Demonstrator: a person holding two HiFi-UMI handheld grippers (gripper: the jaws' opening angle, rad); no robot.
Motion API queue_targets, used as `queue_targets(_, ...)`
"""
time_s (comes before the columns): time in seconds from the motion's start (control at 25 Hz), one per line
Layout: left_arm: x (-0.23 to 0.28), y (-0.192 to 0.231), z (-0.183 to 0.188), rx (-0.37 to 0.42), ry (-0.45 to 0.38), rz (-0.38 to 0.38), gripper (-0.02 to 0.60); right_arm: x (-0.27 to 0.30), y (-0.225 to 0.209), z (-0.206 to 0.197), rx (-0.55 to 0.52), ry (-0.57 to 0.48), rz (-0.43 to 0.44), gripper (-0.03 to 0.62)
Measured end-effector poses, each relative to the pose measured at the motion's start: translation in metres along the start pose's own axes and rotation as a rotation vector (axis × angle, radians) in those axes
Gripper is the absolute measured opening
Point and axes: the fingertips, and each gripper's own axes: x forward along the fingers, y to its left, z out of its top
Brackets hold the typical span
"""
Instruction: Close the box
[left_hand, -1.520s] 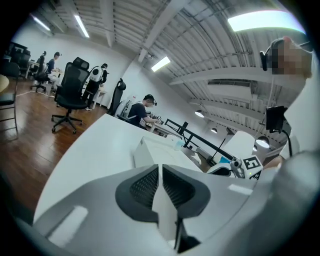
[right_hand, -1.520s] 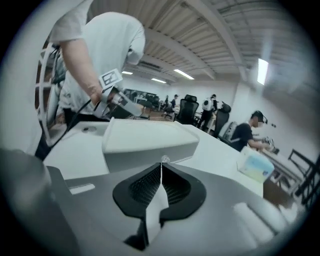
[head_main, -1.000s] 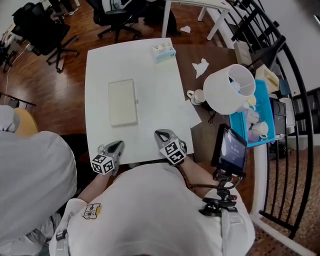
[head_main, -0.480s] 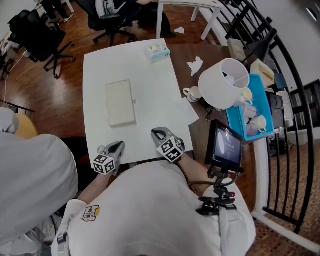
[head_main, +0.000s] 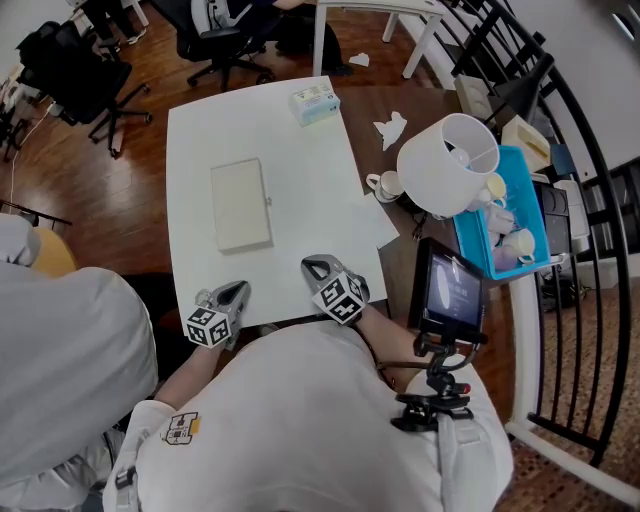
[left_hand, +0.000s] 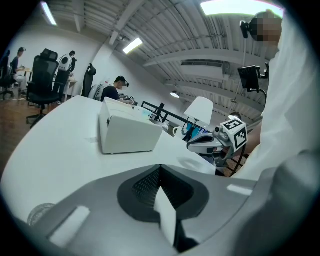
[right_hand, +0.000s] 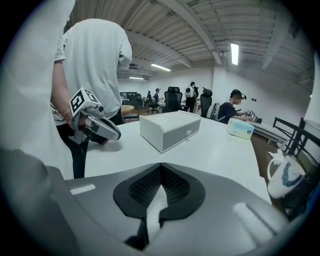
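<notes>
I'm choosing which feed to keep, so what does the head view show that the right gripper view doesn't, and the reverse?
Only the head view: the dark tablet screen and the right hand-held gripper from outside, with its marker cube. Only the right gripper view: that gripper's jaws, together with nothing between them, and the small knob on the box front. Both: the flat white rectangular box, lid down, on the white table, and the left hand-held gripper.
</notes>
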Motion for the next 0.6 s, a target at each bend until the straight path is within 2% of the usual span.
queue_targets(0.6,-0.0002,0.0007,-0.0013,0.011,0.008,0.003,0.000,-0.0020,0.0041,0.0070,-0.006,-0.032,0.008,0.000)
